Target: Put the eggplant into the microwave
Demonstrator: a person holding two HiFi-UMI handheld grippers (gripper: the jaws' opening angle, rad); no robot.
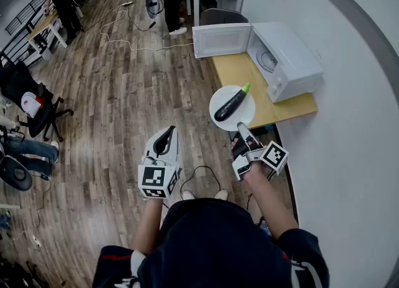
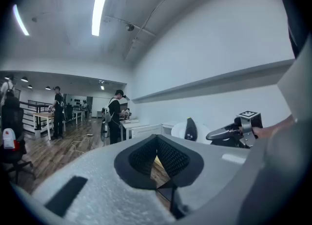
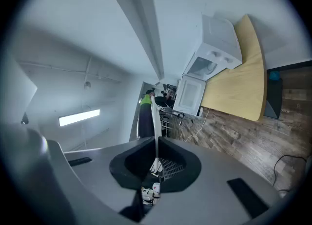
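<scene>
The carrying step is being done: the plate (image 1: 242,113) is being pinched by its rim in the right gripper (image 1: 239,129), the eggplant (image 1: 230,104) is being borne on it just beyond the jaws, the left gripper (image 1: 165,145) is being kept seemingly closed on nothing, and a level push into the open microwave (image 1: 293,56) ahead is being called for.

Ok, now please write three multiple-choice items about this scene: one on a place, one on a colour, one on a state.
1. Where does the eggplant lie?
A in a bowl
B on the white plate
C in a basket

2. What colour is the eggplant's stem end?
A green
B red
C yellow

3. How is the microwave door?
A shut
B open
C taken off

Answers:
1 B: the eggplant lies on the plate, which the right gripper clamps by its rim.
2 A: the tip is bright green.
3 B: the door stands swung wide and the inside shows.
</scene>
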